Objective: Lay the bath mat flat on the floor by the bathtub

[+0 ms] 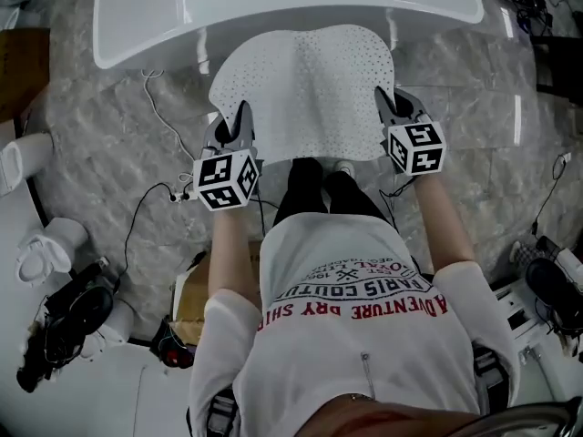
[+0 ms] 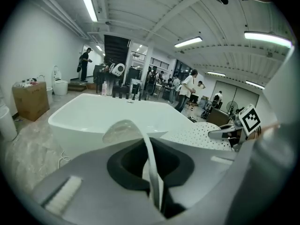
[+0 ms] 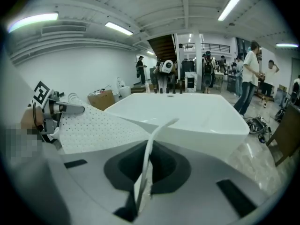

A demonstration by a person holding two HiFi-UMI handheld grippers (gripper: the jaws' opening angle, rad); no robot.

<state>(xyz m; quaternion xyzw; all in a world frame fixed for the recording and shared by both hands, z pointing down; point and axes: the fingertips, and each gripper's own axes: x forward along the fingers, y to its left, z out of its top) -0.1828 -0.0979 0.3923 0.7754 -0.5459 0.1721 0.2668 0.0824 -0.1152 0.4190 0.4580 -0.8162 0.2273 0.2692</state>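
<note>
A white perforated bath mat [image 1: 305, 89] is held spread in the air in front of the white bathtub [image 1: 273, 7]. My left gripper [image 1: 239, 126] is shut on the mat's near left edge, and my right gripper [image 1: 390, 107] is shut on its near right edge. In the left gripper view the mat's edge [image 2: 150, 158] runs pinched between the jaws, with the tub [image 2: 108, 118] beyond. In the right gripper view the mat's edge [image 3: 147, 165] is likewise clamped, and the dotted sheet [image 3: 98, 125] stretches left toward the other gripper. The mat's far edge droops near the tub's rim.
Grey marbled floor [image 1: 118, 144] surrounds the tub. White cables [image 1: 159, 107] trail on the floor at left. A cardboard box [image 2: 30, 100] and a toilet [image 2: 60, 84] stand at far left. Gear and bags [image 1: 64, 308] lie at both sides of the person. People stand in the background.
</note>
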